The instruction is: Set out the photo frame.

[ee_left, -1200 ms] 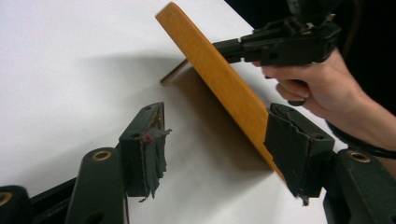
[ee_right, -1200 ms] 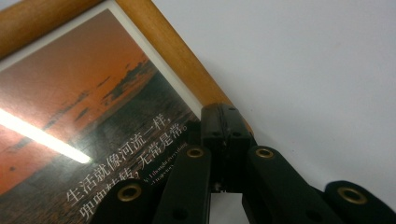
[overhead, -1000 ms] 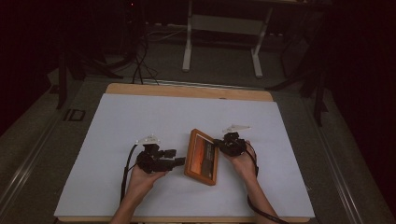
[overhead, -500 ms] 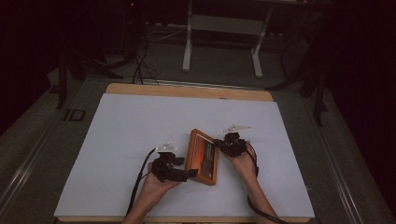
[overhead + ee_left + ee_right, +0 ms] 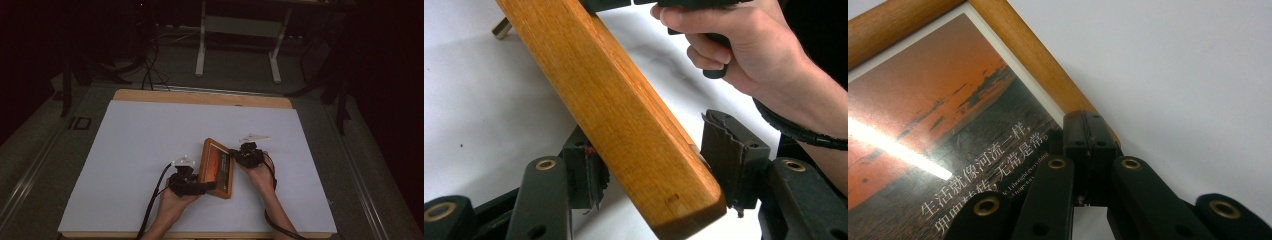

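A wooden picture frame [image 5: 217, 167] with an orange sunset print lies slightly tilted on the white table [image 5: 145, 135]. My left gripper [image 5: 210, 186] is open, and its jaws straddle the frame's near left corner. In the left gripper view the wooden rail [image 5: 624, 110] runs between the pads [image 5: 724, 160], with a gap on the right side. My right gripper [image 5: 234, 156] is at the frame's right edge. In the right gripper view its jaws [image 5: 1090, 135] are shut together, tips against the rail [image 5: 1018, 45] beside the print.
The wooden table edge [image 5: 200, 97] runs along the far side. Dark floor with a white stand [image 5: 237, 45] and cables lies beyond it. The right hand [image 5: 744, 45] is just past the frame in the left gripper view. A brass peg [image 5: 501, 27] sticks out behind the frame.
My left gripper has moved right and toward the front, up to the frame, and now straddles its corner. The right gripper and the frame have stayed in place.
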Motion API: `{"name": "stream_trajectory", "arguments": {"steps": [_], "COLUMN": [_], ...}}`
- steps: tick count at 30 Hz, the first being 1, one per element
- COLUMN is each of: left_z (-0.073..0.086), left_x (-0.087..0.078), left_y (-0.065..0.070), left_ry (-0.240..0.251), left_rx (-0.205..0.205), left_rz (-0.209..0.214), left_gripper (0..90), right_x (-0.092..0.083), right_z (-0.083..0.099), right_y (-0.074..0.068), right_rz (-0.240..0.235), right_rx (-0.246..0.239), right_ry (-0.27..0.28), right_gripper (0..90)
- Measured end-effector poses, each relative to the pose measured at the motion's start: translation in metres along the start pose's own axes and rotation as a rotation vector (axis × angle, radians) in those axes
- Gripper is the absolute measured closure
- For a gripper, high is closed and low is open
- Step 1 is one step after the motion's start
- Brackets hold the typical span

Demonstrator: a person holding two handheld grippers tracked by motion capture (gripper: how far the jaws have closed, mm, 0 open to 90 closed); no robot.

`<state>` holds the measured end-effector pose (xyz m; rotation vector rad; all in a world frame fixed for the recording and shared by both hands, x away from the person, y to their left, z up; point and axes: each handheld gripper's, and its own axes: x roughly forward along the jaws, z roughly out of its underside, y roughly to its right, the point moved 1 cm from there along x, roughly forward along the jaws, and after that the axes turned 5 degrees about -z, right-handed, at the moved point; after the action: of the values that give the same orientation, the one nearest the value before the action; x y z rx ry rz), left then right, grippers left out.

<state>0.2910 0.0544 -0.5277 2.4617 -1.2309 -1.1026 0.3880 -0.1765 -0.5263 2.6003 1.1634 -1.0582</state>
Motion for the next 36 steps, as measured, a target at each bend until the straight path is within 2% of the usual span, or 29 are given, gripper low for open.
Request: {"name": "stream_trajectory", "arguments": {"steps": [6,14,16,21,26,31,36], "left_z": [-0.001,-0.002,-0.002,-0.002,-0.001,-0.001,-0.002], "left_x": [0.002,0.003,0.003,0.003,0.002,0.004,0.005], "left_y": [0.0,0.003,0.003,0.002,0.001,-0.001,0.001], "left_ry": [-0.007,-0.02,-0.027,-0.031,-0.03,-0.011,0.018], "left_rx": [-0.034,-0.028,-0.041,-0.043,-0.078,-0.112,-0.124], "left_rz": [0.001,-0.03,-0.022,-0.021,-0.014,0.0,-0.002], "left_gripper": [46.7,47.7,48.6,49.2,51.6,55.2,58.4], "right_x": [0.0,0.0,0.0,-0.001,-0.002,-0.007,-0.023], "right_z": [0.0,0.001,0.001,0.001,0.0,0.001,0.001], "right_y": [0.0,0.0,-0.001,0.0,-0.001,0.001,0.003], "right_rz": [0.001,0.0,-0.001,-0.006,-0.002,0.006,0.018], "right_rx": [0.0,-0.003,-0.009,-0.017,-0.034,-0.029,-0.025], "right_ry": [0.001,0.006,0.007,0.006,0.0,0.01,0.054], "right_gripper": [90.0,90.0,90.0,90.0,90.0,89.7,75.1]}}
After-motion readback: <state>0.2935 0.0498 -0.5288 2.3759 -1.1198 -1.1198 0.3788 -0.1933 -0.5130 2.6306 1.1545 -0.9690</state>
